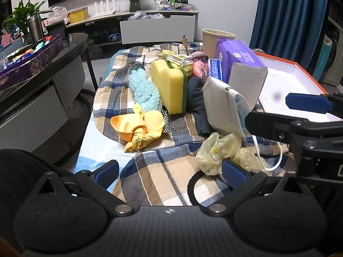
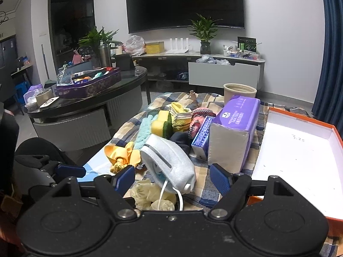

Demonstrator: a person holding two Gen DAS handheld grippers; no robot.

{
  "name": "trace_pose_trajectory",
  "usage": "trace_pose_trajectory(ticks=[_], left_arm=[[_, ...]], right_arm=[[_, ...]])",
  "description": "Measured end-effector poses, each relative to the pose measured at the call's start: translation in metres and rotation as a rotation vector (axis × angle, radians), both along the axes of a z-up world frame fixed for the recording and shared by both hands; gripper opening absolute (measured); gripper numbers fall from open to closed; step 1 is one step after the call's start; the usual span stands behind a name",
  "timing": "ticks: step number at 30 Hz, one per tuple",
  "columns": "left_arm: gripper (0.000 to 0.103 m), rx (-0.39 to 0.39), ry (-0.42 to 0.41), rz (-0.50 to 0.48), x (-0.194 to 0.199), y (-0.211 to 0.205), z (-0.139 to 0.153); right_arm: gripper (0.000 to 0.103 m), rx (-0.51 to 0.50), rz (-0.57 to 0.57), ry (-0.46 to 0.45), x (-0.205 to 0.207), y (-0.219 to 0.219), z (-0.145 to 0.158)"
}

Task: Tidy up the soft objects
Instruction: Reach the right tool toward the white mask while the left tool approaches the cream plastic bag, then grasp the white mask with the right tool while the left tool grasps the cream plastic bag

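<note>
**Inspector:** Start with the tools. Right hand-held gripper (image 2: pixel 172 178)?

**Assistant:** Released, jaws spread wide, holding nothing. The white face mask (image 2: pixel 169 165) lies between the fingers, tilted, its ear cord (image 2: pixel 179 194) trailing down toward the gripper body. Whether either pad touches the mask, I cannot tell.

**Inspector:** Left hand-held gripper (image 1: pixel 170 172)?

**Assistant:** Also released and empty, hovering over the plaid cloth (image 1: pixel 163 184) that covers the surface. The crumpled pale gloves (image 1: pixel 214 152) sit just beside its right finger, at about 1 o'clock.

**Inspector:** Further out?

**Assistant:** From the left wrist view: yellow ribbon bow (image 1: pixel 139 126) at 11 o'clock, then light blue fuzzy cloth (image 1: pixel 142 90), yellow sponge (image 1: pixel 169 85) upright at 12 o'clock, dark cloth (image 1: pixel 196 94) beside it. The purple tissue pack (image 1: pixel 242 68) stands at 1 o'clock, right behind the mask. The orange-rimmed box (image 1: pixel 310 75) lies at 2 o'clock, empty as far as visible; I judge it the destination.

**Inspector:** Risks?

**Assistant:** Three, in my judgement. The cord could snag the gloves or loop round a finger, dragging them along. A mask pinched at one edge may fold and slip out, being soft and springy. The mask appears to lean near the tissue pack; a sideways pull could tip that pack toward the box. The two grippers are also close together and could collide.
</note>
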State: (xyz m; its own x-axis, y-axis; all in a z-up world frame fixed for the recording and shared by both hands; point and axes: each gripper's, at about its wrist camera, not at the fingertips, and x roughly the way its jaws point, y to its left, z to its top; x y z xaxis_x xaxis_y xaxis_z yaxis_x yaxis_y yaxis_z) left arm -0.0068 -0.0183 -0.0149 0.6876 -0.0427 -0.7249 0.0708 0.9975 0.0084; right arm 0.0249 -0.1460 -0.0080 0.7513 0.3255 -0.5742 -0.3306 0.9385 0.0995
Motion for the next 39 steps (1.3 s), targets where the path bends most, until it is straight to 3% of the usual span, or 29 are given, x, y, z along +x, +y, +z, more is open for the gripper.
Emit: trace_pose_trajectory(ticks=[39], left_arm=[[0.103,-0.012,0.013,-0.003,-0.001,0.002,-0.007]], right_arm=[[0.091,-0.035,0.063,0.064,0.029,0.023,-0.016]])
